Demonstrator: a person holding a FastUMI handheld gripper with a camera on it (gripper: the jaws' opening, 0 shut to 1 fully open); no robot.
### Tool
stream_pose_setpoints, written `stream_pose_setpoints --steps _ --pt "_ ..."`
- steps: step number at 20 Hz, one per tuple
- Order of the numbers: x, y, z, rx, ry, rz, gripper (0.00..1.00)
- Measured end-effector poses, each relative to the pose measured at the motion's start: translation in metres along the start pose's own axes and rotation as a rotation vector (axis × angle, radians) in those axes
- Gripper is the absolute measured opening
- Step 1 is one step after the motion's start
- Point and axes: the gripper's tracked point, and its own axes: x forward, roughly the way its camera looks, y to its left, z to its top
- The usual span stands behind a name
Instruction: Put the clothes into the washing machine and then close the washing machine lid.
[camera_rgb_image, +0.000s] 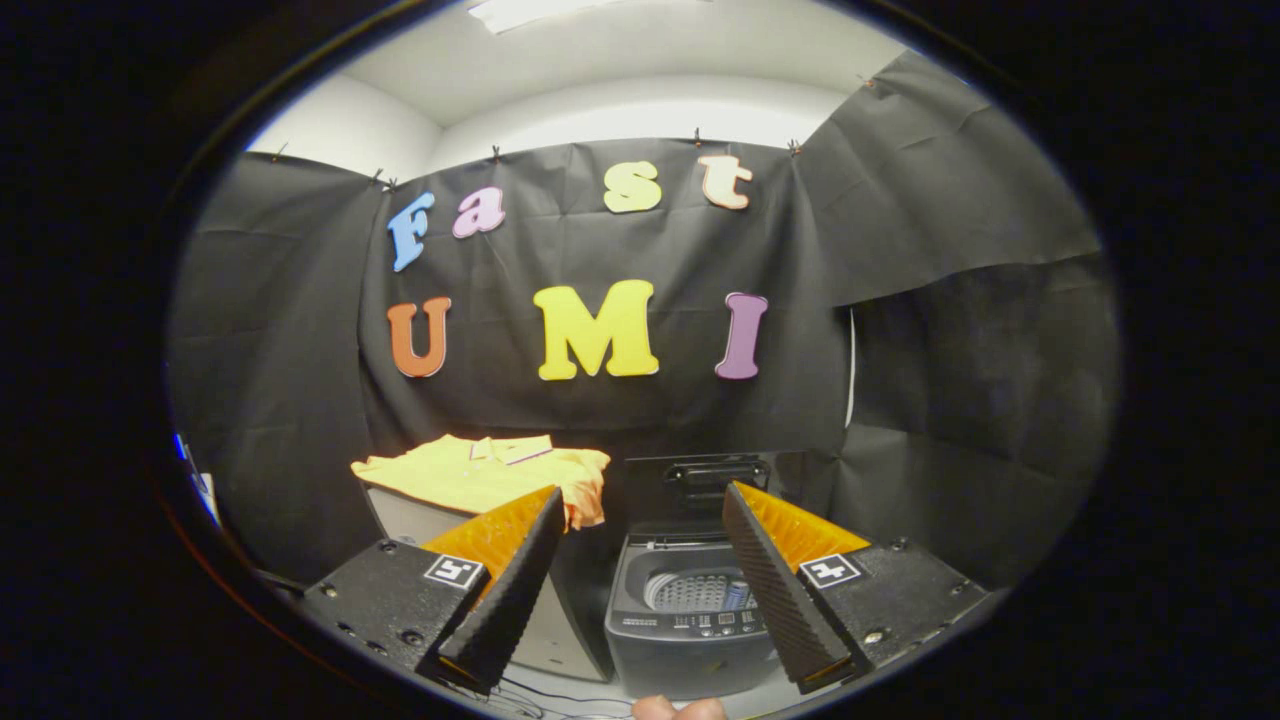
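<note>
So the jaws (640, 590) are spread wide apart with nothing between them, just hanging in the air in front of the scene. Each finger (505, 590) is a wedge shape, and the inner faces have that ribbed, finely grooved texture like grippy rubber; each sits on a flat dark block with screws and a little square printed marker on top. Right in the gap between the two fingers, a bit beyond the tips, sits the washing machine (690, 625), a small boxy top-loader with a dark grey plastic body and a row of tiny buttons along the front edge. Its lid (715, 480) is flipped up and stands upright at the back, dark and glossy with a moulded handle, so the round drum (700, 592) is exposed, shiny metal full of little perforations. Just beside the machine, beyond the left finger, there's a pale box-like surface (405, 515) with the clothes (490, 475) lying on top: a soft yellow-orange collared shirt, spread out flat-ish and rumpled, with one corner drooping over the edge toward the washer. The left finger overlaps part of it in the view, not touching it as far as I can tell. A fingertip (678, 709) of the person peeks in just below the washer. Behind it all hangs wrinkly black cloth (950, 400).
</note>
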Motion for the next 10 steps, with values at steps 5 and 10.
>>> stream_pose_setpoints --steps 5,10 --pt "-0.008 0.006 -0.001 0.005 0.003 -0.033 1.0" --pt "-0.015 0.022 0.0 0.005 -0.01 -0.053 1.0"
